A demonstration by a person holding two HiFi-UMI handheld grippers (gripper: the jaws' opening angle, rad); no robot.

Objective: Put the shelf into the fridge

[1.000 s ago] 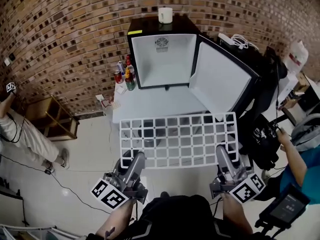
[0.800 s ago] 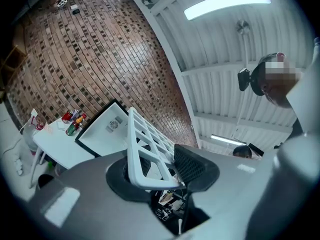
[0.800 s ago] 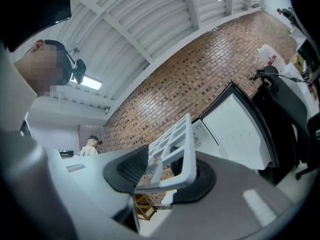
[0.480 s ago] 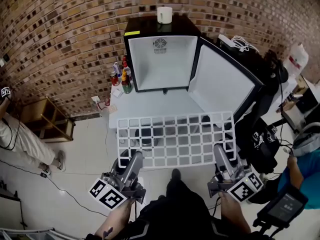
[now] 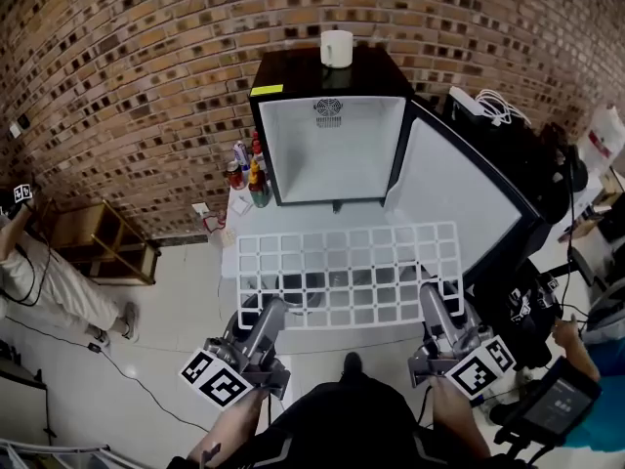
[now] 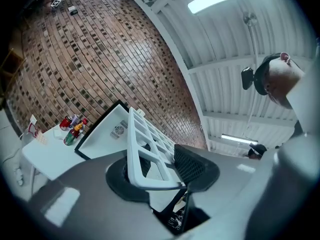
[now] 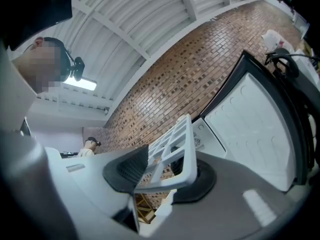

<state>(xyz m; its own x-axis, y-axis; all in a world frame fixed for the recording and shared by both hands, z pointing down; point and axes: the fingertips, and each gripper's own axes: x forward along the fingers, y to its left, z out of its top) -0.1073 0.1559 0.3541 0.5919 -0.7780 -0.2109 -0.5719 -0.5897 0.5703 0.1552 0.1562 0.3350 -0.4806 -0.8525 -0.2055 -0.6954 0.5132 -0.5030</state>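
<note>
Left gripper [image 5: 267, 313] and right gripper [image 5: 436, 303] are holding a white plastic grid shelf [image 5: 347, 272] flat in front of an open fridge.
The left gripper is clamping the shelf's near-left corner, jaws pressing its rim from both sides; the right gripper is pinching the near-right corner likewise, jaws parted only by the rim. The shelf is hanging outside the small black fridge with a white interior [image 5: 332, 154], above the pale table [image 5: 312, 216]. Coloured bottles [image 5: 252, 172] are standing left of the fridge, and its door [image 5: 459, 198] is hanging open rightward.
</note>
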